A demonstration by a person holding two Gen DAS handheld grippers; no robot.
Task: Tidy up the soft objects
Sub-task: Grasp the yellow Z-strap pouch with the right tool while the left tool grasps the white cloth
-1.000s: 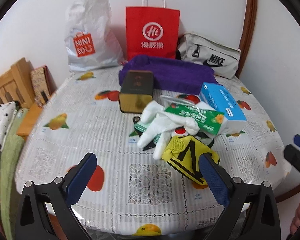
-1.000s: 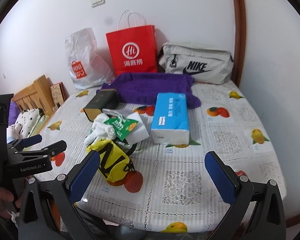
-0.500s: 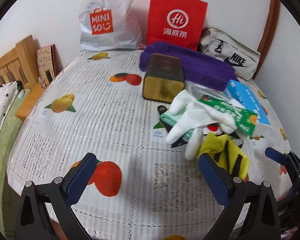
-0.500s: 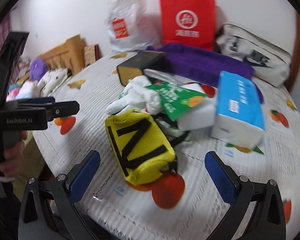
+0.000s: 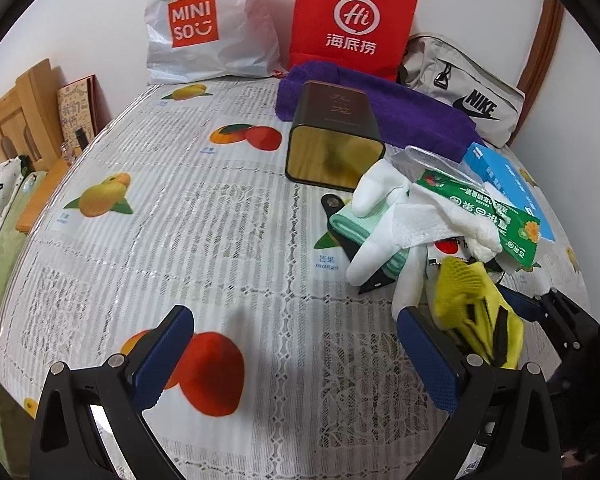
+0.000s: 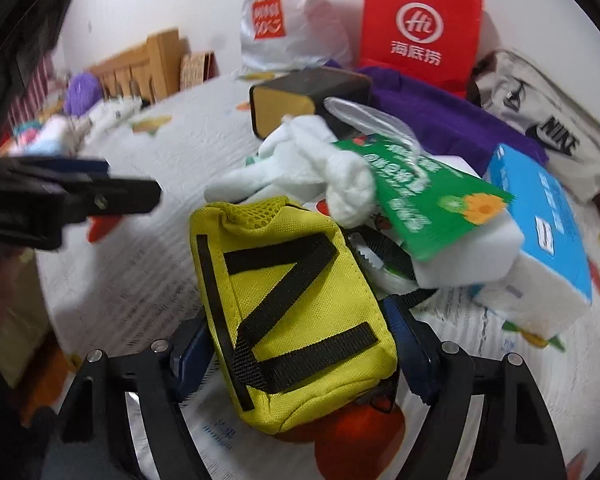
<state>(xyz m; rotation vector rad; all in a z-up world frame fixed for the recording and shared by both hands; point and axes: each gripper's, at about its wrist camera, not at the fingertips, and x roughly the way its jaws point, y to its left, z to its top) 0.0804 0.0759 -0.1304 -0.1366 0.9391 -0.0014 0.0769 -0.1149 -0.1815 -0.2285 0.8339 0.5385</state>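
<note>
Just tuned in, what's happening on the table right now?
A person is sorting a heap of soft things on the fruit-print tablecloth. The right gripper straddles the yellow pouch, its jaws closing around it. The left gripper is open over bare cloth, holding nothing. White gloves, a green packet and a blue tissue pack lie in the heap.

The pouch [image 6: 292,316] lies at the table's [image 5: 220,240] near edge, gloves [image 5: 392,224] just behind it, the tin [image 5: 332,136] behind those, the tissue pack [image 6: 548,232] to the right, bags [image 5: 352,20] along the wall
</note>
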